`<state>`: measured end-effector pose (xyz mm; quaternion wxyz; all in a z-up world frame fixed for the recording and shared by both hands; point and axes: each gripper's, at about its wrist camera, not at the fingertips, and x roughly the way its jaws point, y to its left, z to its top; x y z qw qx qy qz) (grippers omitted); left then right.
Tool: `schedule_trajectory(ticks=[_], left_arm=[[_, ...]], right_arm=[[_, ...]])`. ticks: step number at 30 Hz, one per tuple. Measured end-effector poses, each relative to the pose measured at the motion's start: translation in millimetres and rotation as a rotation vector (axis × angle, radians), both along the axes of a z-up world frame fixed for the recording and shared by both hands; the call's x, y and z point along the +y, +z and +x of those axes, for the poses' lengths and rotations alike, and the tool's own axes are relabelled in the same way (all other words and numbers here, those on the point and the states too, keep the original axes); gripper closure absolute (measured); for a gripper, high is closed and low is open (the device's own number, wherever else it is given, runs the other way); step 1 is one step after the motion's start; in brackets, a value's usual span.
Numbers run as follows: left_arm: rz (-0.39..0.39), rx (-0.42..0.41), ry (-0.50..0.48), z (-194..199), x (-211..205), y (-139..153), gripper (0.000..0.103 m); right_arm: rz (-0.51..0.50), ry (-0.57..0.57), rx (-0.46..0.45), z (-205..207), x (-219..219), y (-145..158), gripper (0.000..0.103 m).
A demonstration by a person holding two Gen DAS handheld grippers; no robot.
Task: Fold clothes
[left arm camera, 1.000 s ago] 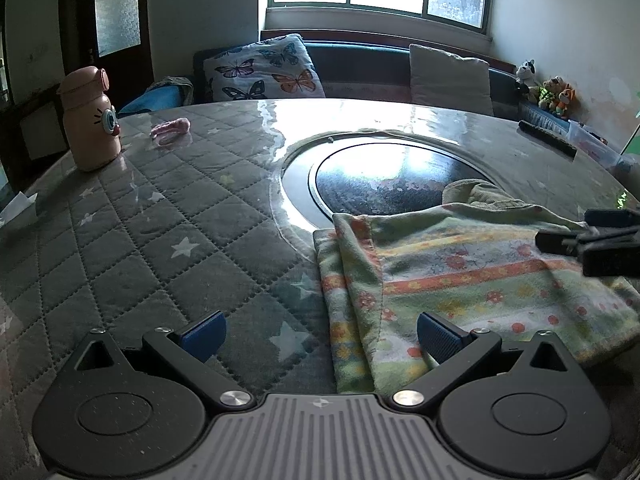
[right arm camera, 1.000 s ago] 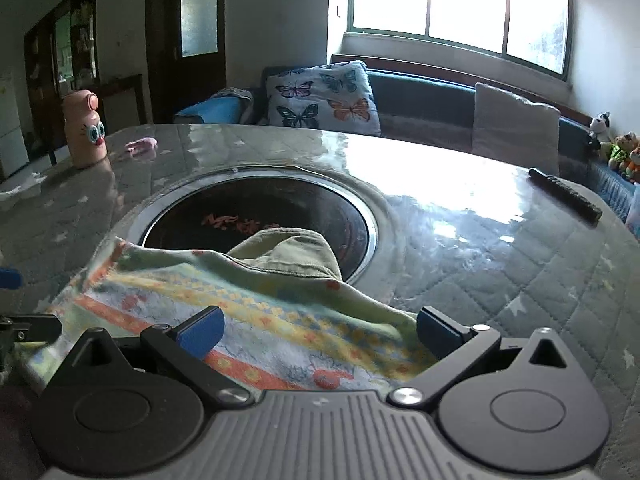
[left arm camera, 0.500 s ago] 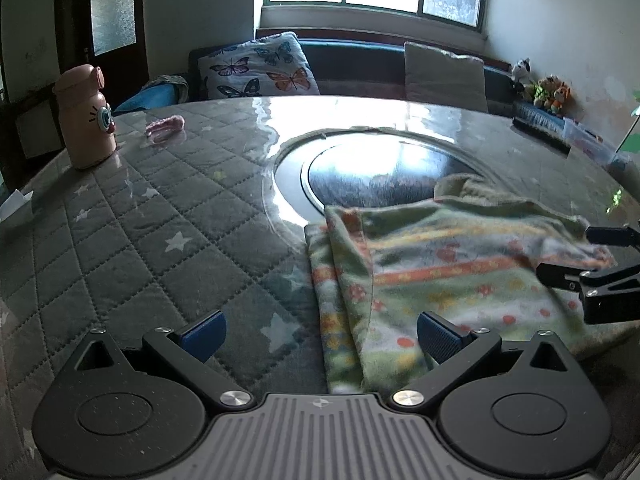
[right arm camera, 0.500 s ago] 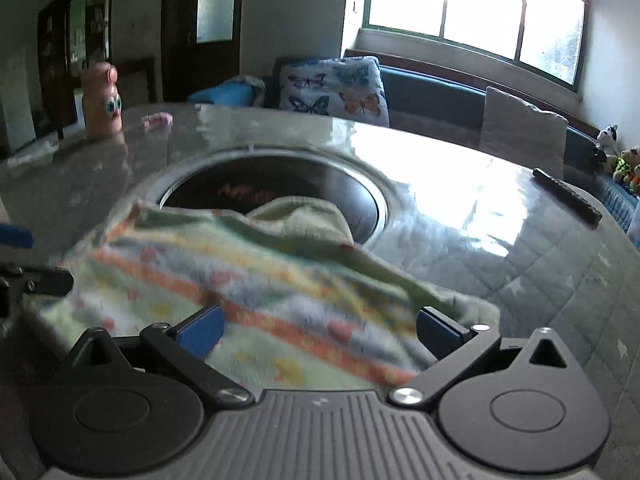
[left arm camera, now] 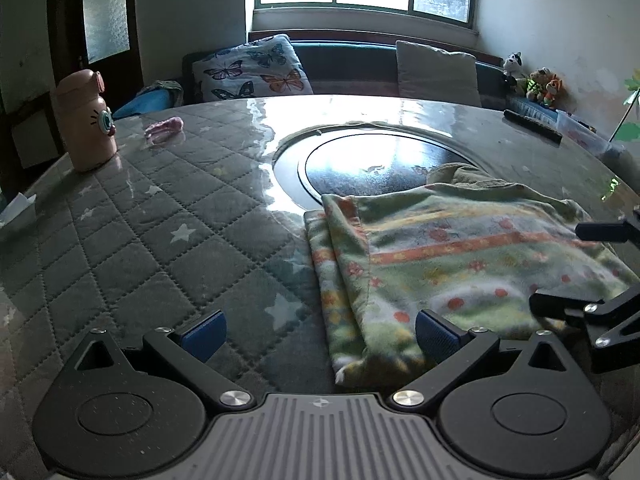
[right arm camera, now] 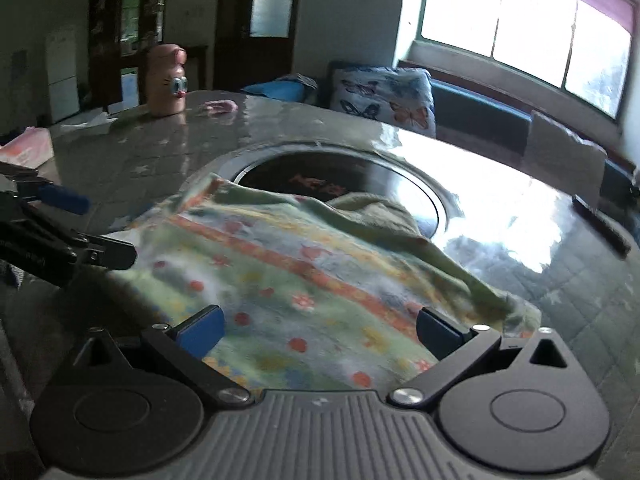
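Observation:
A green fleece garment (left arm camera: 460, 256) with orange stripes and red dots lies folded flat on the round table, its far edge lapping the dark centre disc. My left gripper (left arm camera: 318, 330) is open, low over the table at the garment's near left corner, with the cloth edge by its right finger. My right gripper (right arm camera: 318, 330) is open above the garment (right arm camera: 304, 264), cloth showing between its fingers but not pinched. In the left wrist view the right gripper (left arm camera: 588, 268) reaches in from the right edge. In the right wrist view the left gripper (right arm camera: 76, 228) shows at the left.
A quilted grey star-pattern cover (left arm camera: 160, 232) under clear film covers the table. A dark glass turntable (left arm camera: 380, 168) sits at the centre. A pink cartoon bottle (left arm camera: 86, 126) and a small pink item (left arm camera: 164, 128) stand far left. A black remote (left arm camera: 532, 126) lies far right. A sofa with cushions is beyond.
Both grippers have drawn back toward the near edge of the table and lifted slightly. The garment lies flatter, and the right gripper now looks across it more from the right.

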<state>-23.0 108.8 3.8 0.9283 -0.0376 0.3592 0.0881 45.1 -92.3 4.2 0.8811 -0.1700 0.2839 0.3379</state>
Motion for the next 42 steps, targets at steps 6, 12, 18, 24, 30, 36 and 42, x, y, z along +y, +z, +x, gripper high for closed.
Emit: schedule_trajectory(ticks=[6, 12, 18, 24, 30, 36, 42], left_arm=[[-0.01, 0.006, 0.016, -6.3, 6.8, -2.4, 0.001], [-0.024, -0.014, 0.009, -12.0, 9.3, 4.2, 0.011], [-0.053, -0.018, -0.014, -10.6, 7.3, 7.1, 0.025], [-0.13, 0.003, -0.041, -7.9, 8.3, 7.2, 0.031], [-0.222, 0.024, -0.068, -7.0, 11.2, 6.0, 0.058], [-0.29, 0.022, -0.081, -7.1, 18.2, 11.9, 0.088], [-0.352, 0.017, -0.078, -4.5, 25.7, 22.8, 0.091]], right_arm=[[-0.003, 0.05, -0.001, -7.0, 17.3, -3.6, 0.0], [-0.005, 0.064, -0.025, -13.3, 18.2, 1.4, 0.0], [-0.022, 0.074, -0.02, -14.8, 24.1, -8.4, 0.0], [-0.015, 0.125, -0.056, -22.4, 20.4, 8.1, 0.0], [-0.013, 0.24, -0.04, -33.7, 27.7, 15.1, 0.009], [-0.031, 0.348, -0.027, -45.0, 43.1, 15.2, 0.022], [-0.056, 0.444, -0.038, -56.7, 63.9, 10.8, 0.037]])
